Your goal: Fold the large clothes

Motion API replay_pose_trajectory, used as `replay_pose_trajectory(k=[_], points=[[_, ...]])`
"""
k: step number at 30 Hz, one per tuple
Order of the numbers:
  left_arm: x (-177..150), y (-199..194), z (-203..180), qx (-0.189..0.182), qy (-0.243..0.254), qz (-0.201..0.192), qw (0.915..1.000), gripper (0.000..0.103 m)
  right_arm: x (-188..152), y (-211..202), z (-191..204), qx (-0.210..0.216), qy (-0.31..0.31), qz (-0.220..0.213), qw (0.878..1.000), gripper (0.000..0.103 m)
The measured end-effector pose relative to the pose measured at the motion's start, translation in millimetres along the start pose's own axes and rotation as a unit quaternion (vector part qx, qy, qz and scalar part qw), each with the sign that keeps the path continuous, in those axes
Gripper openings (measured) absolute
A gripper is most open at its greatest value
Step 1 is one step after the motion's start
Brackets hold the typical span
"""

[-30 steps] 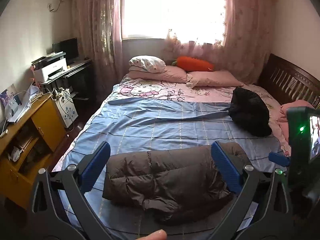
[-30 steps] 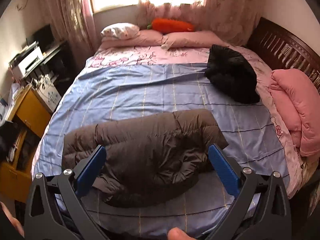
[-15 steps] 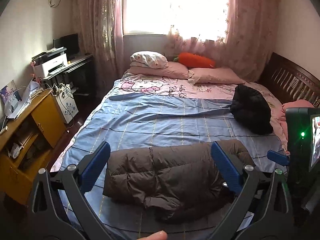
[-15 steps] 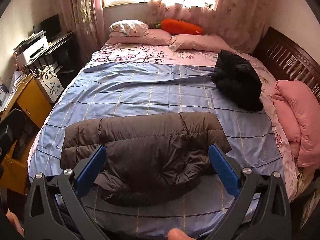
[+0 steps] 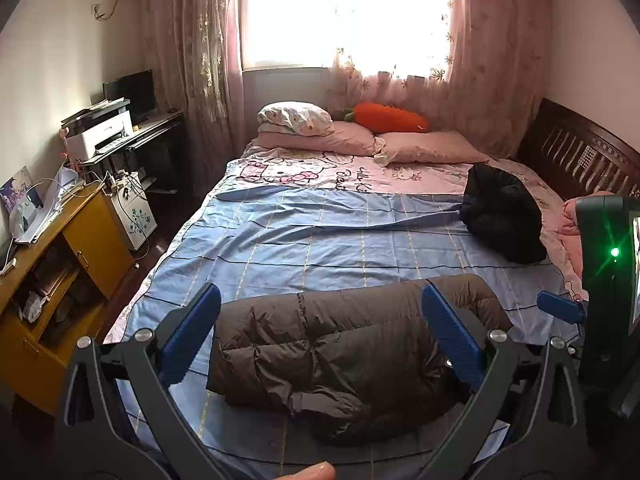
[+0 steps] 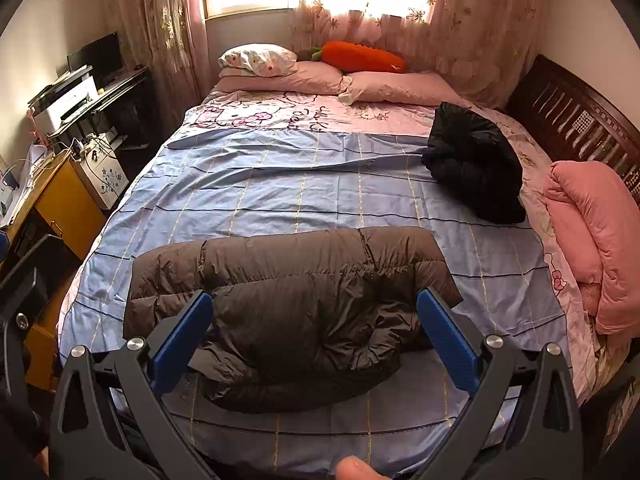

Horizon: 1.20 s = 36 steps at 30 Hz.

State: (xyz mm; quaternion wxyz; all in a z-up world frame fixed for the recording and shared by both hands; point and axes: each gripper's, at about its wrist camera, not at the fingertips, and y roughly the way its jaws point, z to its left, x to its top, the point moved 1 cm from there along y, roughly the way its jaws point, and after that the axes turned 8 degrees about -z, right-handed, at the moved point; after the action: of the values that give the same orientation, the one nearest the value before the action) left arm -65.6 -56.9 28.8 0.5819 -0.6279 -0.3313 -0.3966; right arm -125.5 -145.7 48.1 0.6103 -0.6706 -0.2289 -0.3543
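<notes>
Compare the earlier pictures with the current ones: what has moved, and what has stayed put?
Both open grippers, left and right, drew back and tilted up, showing more of the room. Nothing was gripped or released. The folded brown puffer jacket, the black jacket and the pink quilt lie unchanged on the blue checked sheet.

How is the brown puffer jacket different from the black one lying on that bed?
The brown puffer jacket lies folded into a broad, flat shape across the near end of the bed; the black jacket sits as a rounder bundle farther back, toward the headboard side. The brown one lies wholly on the blue sheet, while the black one straddles blue and pink bedding. The brown one looks larger, though it is nearer the cameras. Both are puffy and lie untouched.
</notes>
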Motion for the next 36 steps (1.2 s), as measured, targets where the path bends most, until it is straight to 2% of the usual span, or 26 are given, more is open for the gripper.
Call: replay_pose_trajectory(k=[36], points=[[-6.2, 0.8, 8.2, -0.011, 0.015, 0.001, 0.9998, 0.101, 1.3, -0.7, 4.1, 0.009, -0.003, 0.006, 1.0, 0.102]])
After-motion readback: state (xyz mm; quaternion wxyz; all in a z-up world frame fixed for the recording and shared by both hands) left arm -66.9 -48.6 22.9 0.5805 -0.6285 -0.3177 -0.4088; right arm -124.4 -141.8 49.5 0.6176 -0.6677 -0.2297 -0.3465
